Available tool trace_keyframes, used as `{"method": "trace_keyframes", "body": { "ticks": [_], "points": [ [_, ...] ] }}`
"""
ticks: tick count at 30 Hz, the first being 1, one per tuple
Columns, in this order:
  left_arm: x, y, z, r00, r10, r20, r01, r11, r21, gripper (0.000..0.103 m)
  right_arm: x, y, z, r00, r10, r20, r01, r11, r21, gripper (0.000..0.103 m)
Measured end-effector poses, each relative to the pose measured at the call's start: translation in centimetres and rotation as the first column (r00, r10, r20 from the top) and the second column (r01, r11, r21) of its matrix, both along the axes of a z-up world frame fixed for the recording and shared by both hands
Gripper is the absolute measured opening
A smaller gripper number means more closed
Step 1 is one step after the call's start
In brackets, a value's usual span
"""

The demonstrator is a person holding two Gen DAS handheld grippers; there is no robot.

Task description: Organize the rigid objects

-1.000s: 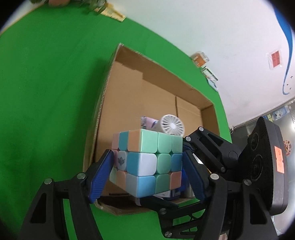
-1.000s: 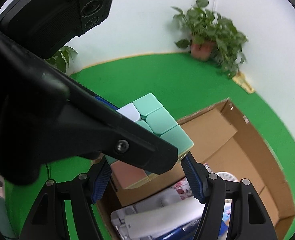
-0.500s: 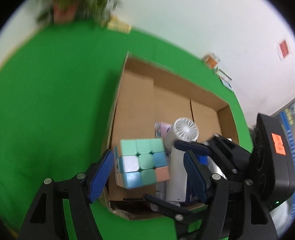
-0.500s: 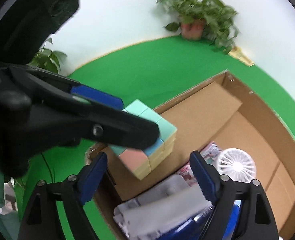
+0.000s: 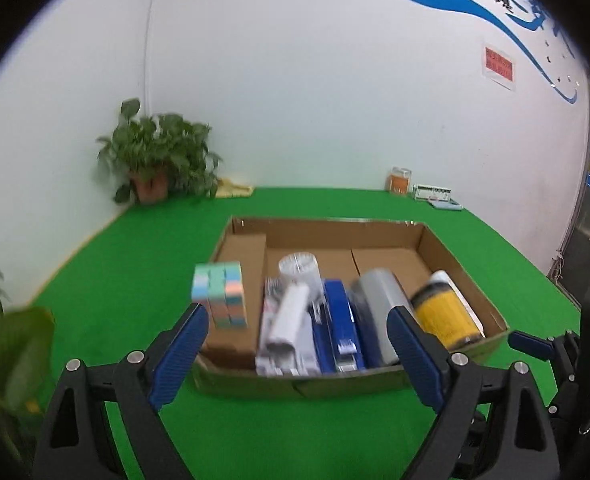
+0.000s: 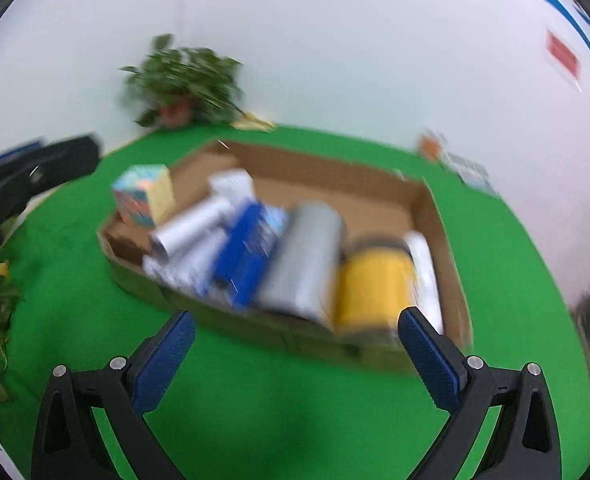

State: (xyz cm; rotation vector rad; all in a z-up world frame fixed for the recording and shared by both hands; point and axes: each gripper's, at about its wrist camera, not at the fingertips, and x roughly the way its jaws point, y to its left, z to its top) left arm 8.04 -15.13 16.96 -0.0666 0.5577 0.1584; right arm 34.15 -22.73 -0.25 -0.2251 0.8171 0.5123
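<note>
A pastel puzzle cube [image 5: 219, 300] stands at the left end of an open cardboard box [image 5: 327, 225], free of both grippers. Beside it lie a white hand fan [image 5: 297, 280], a blue item [image 5: 339, 326], a grey cylinder [image 5: 379, 304] and a yellow jar [image 5: 443, 316]. My left gripper [image 5: 299, 332] hovers in front of the box, its jaws opening with nothing between them. My right gripper [image 6: 295, 320] is also back from the box [image 6: 335, 168], jaws opening and empty. This blurred view shows the cube [image 6: 145, 196] at the box's left corner.
The box lies on a green mat [image 5: 295, 432] that runs to a white wall. A potted plant [image 5: 159, 164] stands in the far corner and more leaves [image 5: 11, 344] are close on the left. Small packets [image 5: 401, 180] sit by the wall.
Both grippers had the cube pinched between them over the box; they have let it go, spread wide and pulled back. The cube now stands inside the box's left end.
</note>
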Motion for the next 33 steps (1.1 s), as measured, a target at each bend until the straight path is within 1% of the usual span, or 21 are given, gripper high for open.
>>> {"method": "trace_keyframes", "body": {
  "ticks": [1,2,3,4,5,6,7,9,11,13,18,21,24,33],
  "points": [
    [-0.3,-0.3,-0.5,1.0,0.005,-0.012,-0.005,1.0,-0.011,0.091,-0.4,-0.9,-0.6,1.0,-0.017,-0.005,0.017,1.0,0.0,0.102],
    [-0.4,-0.7,-1.0,0.999,0.013,-0.038,-0.013,1.0,-0.018,0.091,-3.2,-2.3,-0.5,0.999,-0.037,-0.004,0.037,0.999,0.002,0.102],
    [-0.5,-1.1,-1.4,0.997,0.022,-0.069,-0.023,1.0,-0.017,0.091,-5.0,-4.2,-0.8,0.998,-0.055,-0.004,0.055,0.998,0.006,0.102],
    [-0.9,-1.4,-1.6,0.996,0.023,-0.086,-0.025,1.0,-0.015,0.091,-6.9,-6.5,-1.2,0.998,-0.062,-0.008,0.062,0.998,0.021,0.102],
    [-1.2,-1.7,-1.7,0.996,0.01,-0.087,-0.012,1.0,-0.019,0.091,-10.2,-8.8,-1.5,0.998,-0.068,-0.007,0.069,0.997,0.031,0.102],
    [-1.9,-2.2,-1.7,0.996,0.002,-0.084,-0.003,1.0,-0.02,0.091,-10.4,-9.2,-1.3,0.997,-0.074,-0.001,0.074,0.997,0.034,0.102],
    [-2.2,-2.5,-1.7,0.996,-0.004,-0.085,0.003,1.0,-0.016,0.091,-11.4,-9.8,-0.9,0.997,-0.076,0.008,0.076,0.996,0.036,0.102],
    [-2.7,-3.2,-1.6,0.996,-0.002,-0.085,0.002,1.0,-0.004,0.091,-12.1,-9.6,-1.3,0.997,-0.072,0.027,0.071,0.997,0.041,0.102],
    [-3.1,-3.9,-1.6,0.997,-0.009,-0.08,0.009,1.0,0.003,0.091,-12.2,-10.1,0.0,0.997,-0.074,0.039,0.072,0.996,0.049,0.102],
    [-3.2,-4.1,-1.6,0.997,-0.012,-0.076,0.013,1.0,0.014,0.091,-12.1,-10.2,0.4,0.996,-0.074,0.046,0.072,0.996,0.054,0.102],
    [-3.3,-4.2,-1.6,0.997,-0.018,-0.079,0.017,1.0,-0.006,0.091,-13.2,-10.0,1.3,0.995,-0.079,0.062,0.076,0.996,0.05,0.102],
    [-3.3,-4.1,-1.7,0.996,-0.014,-0.085,0.014,1.0,0.002,0.091,-13.5,-9.6,1.3,0.995,-0.082,0.063,0.079,0.996,0.05,0.102],
    [-3.4,-3.9,-1.9,0.996,-0.015,-0.092,0.014,1.0,-0.006,0.091,-13.9,-9.4,1.4,0.995,-0.081,0.063,0.078,0.996,0.046,0.102],
    [-3.5,-3.9,-1.9,0.997,-0.006,-0.078,0.006,1.0,-0.001,0.091,-15.1,-9.0,1.6,0.994,-0.081,0.073,0.079,0.996,0.039,0.102]
  ]
}}
